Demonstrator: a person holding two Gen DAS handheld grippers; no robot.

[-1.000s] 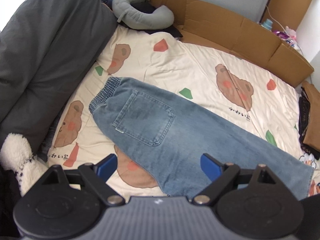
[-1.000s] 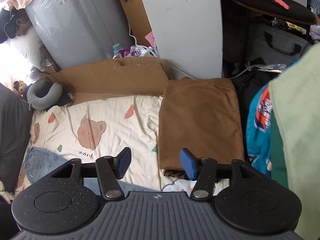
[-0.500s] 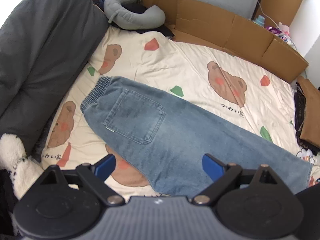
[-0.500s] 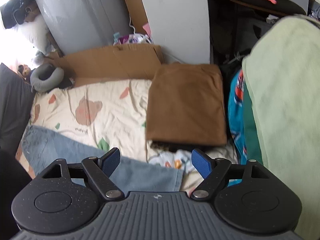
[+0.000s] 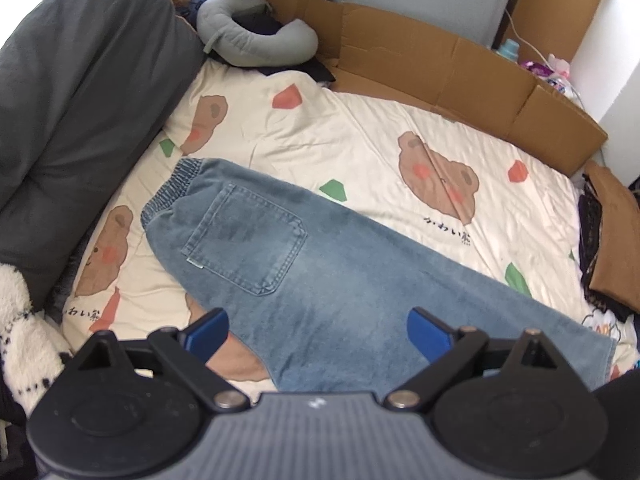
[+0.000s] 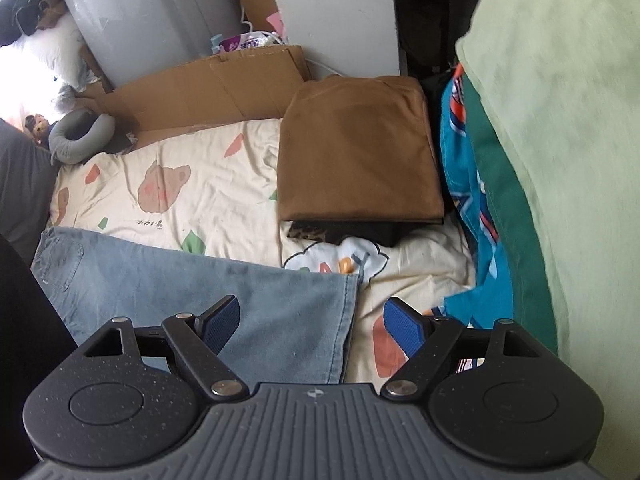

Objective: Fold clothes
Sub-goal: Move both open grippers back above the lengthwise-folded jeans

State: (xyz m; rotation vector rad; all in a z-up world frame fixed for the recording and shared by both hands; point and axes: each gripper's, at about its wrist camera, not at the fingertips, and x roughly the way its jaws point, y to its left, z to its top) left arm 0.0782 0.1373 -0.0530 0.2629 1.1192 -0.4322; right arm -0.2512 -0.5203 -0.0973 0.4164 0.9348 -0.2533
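Light blue jeans [image 5: 320, 268] lie flat on the bear-print sheet [image 5: 360, 136], folded lengthwise with the elastic waistband at the left and a back pocket facing up. My left gripper [image 5: 318, 334] hovers open above the thigh part, nothing between its blue pads. In the right wrist view the jeans [image 6: 168, 276] run to their hem end on the right. My right gripper [image 6: 312, 326] is open above that hem, holding nothing.
A folded brown garment [image 6: 356, 152] lies on a dark one at the sheet's right side. A teal and green cloth pile [image 6: 520, 160] rises at the right. Cardboard [image 5: 440, 68] lines the far edge; a grey quilt [image 5: 72, 80] and grey neck pillow [image 5: 256, 40] sit left.
My right gripper has swung down and toward the jeans, so the hem end now lies under it, and its jaws stand wider. The left gripper shifted only slightly over the jeans.
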